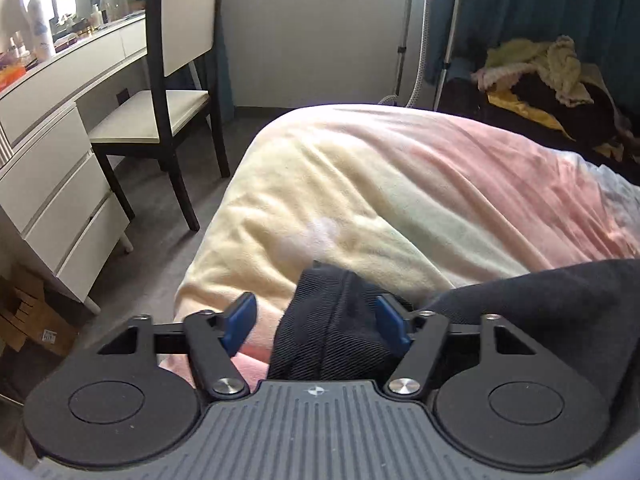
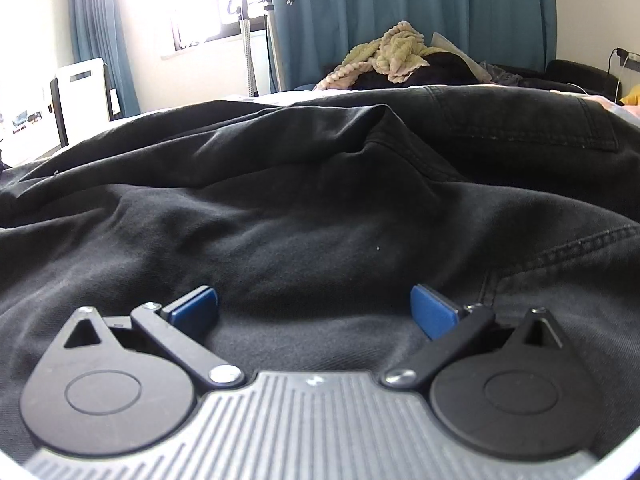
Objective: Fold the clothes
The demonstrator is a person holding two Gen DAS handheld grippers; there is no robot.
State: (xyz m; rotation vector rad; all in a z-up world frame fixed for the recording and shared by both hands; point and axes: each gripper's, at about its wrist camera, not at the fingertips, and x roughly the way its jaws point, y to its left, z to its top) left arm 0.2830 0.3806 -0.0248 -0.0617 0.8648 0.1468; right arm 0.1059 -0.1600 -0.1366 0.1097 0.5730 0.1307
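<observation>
On the bed (image 1: 320,184), we bring the left hand-held gripper (image 1: 316,320), spread, around a corner of the black trousers (image 2: 304,216); our right hand-held gripper (image 2: 314,310) hovers spread above them, ready to fold.

Each claw (image 1: 316,320) (image 2: 314,312): black linkages, blue pads, silver screws, ribbed grey base.

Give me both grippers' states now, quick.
Left gripper: open, a fold of the black garment between its pads, not clamped.
Right gripper: open, empty, over the garment.
</observation>
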